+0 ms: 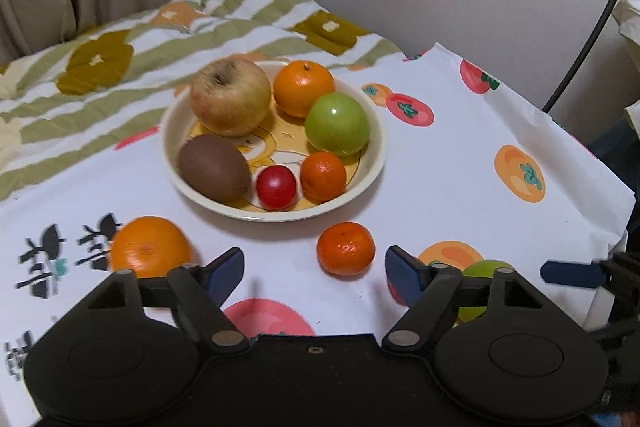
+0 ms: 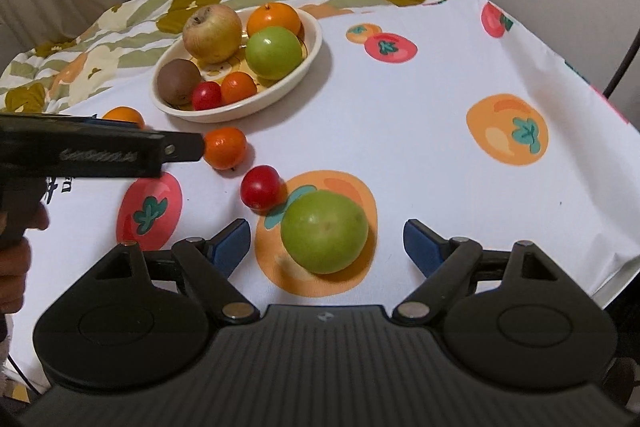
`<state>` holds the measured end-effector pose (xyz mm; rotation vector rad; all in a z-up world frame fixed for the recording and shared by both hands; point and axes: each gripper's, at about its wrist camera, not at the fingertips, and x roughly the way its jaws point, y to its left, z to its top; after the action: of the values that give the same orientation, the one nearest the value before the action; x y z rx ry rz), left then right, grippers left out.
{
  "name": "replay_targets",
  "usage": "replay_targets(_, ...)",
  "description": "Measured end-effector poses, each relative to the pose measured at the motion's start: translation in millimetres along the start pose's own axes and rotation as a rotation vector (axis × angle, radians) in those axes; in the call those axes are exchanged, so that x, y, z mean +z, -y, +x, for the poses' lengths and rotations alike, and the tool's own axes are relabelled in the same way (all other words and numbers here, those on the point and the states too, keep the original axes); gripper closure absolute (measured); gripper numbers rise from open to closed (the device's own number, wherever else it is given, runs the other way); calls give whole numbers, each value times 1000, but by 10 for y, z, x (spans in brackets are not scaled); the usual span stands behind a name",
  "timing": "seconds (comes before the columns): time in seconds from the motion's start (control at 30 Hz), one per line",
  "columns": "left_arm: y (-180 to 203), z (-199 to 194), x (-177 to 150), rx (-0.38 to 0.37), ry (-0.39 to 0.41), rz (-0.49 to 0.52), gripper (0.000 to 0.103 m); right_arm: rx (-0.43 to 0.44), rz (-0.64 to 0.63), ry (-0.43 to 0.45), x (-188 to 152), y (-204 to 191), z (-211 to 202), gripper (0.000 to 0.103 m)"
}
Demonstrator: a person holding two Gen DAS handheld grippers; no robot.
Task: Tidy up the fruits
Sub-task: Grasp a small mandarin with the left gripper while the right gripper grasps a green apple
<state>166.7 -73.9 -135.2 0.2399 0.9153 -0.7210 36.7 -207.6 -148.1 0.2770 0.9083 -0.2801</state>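
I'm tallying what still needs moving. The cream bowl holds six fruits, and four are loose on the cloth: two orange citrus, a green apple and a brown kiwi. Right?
Not quite: the fourth loose fruit is a small red round fruit, not a kiwi. The brown fuzzy kiwi lies inside the cream ceramic bowl, as the right wrist view shows. The rest stands: six fruits in the bowl, plus the two loose oranges and the green apple.

- Soft, even indoor light; colours bright.
- Small glare spots on the green apple (image 1: pixel 337 124).
- Faint shadow right of the plate (image 2: pixel 280 87).
- Slight overall blur; fisheye bending and dark corners at frame edges.
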Motion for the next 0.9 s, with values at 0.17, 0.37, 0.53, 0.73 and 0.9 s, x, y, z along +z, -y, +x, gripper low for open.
replay_targets(0.17,6,223,42,-39,-43,-22,37,-14,17,-22,0,10,84,11)
replay_targets(0.37,19,355,47,-60,-72,-23,44,-7,17,-41,12,-2,168,19)
replay_targets(0.53,45,423,47,-69,-82,-14,52,-4,24,-55,6,11,212,23)
replay_targets(0.73,74,434,57,-77,-75,1,59,3,19,-62,10,29,216,28)
replay_targets(0.9,84,393,39,-44,-65,17,60,17,9,-62,17,41,229,29)
